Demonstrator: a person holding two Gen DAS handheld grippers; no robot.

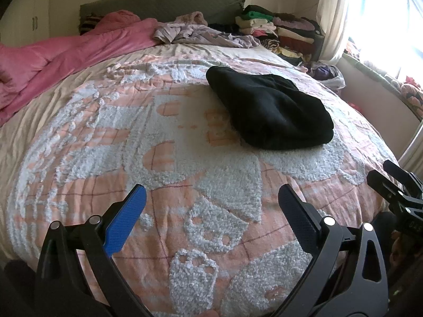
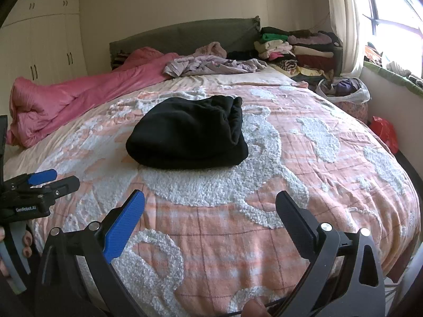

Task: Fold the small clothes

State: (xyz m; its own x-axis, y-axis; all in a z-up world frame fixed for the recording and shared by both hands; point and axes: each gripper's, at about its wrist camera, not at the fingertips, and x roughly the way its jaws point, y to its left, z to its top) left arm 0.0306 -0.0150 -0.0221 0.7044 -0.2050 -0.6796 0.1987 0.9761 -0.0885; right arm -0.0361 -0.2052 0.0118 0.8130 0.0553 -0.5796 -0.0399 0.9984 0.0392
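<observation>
A black garment (image 1: 269, 111) lies in a compact, already bundled mound on the patterned bedspread (image 1: 158, 158), roughly mid-bed and clear of the pink duvet (image 1: 66, 52) and the stacked clothes (image 1: 277, 29) by the headboard.

Left gripper (image 1: 211, 200): fingers spread wide, nothing between them, held low over the near edge of the bed. The garment sits ahead of it and off to its right, well apart.

Right gripper (image 2: 210, 203): likewise spread and empty, at the same near edge. The garment lies ahead of it, slightly to its left, also apart. In the right wrist view the left gripper shows at the lower left, so the two tools stand side by side with the garment ahead, between their lines of approach.

The garment's long axis appears to run across the bed, rounded end toward the left gripper, open bunched end (image 2: 235, 121) toward the right one. Judgement: the right gripper looks marginally nearer; neither touches the cloth.
</observation>
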